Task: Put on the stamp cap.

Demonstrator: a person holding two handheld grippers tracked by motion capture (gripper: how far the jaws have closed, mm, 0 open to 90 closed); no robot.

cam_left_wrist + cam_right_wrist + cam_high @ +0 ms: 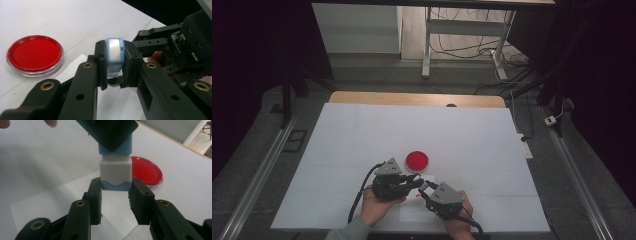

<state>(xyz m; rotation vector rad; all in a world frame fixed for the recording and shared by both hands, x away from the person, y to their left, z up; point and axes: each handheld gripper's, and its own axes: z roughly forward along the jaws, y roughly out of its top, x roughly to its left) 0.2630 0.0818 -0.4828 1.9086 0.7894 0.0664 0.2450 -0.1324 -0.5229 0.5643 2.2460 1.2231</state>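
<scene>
- Near the front edge of the worktop (pixel 362 130), a small blue-and-white block (pixel 115 53) is held up off the surface between the two claws, just in front of a red dish (pixel 417 160).
- One blue end of the block is clamped by the left claw (pixel 114 75), whose jaws are pressed against both of its sides.
- The right claw (pixel 116 200) is set around the other blue end with its jaws parted; a pad seems to touch on one side, while a gap is seen on the other.
- The step in hand is judged to be a handover, or a pull-apart of the two ends.
- The next move is judged to call for the right claw to be closed squarely on the lower blue end before anything is released or pulled.
- The block is seen as a white, round-cornered middle with pale blue ends, one end carrying a glossy grey panel.
- A white sheet of paper (pixel 62 200) lies on the worktop beneath it.
</scene>
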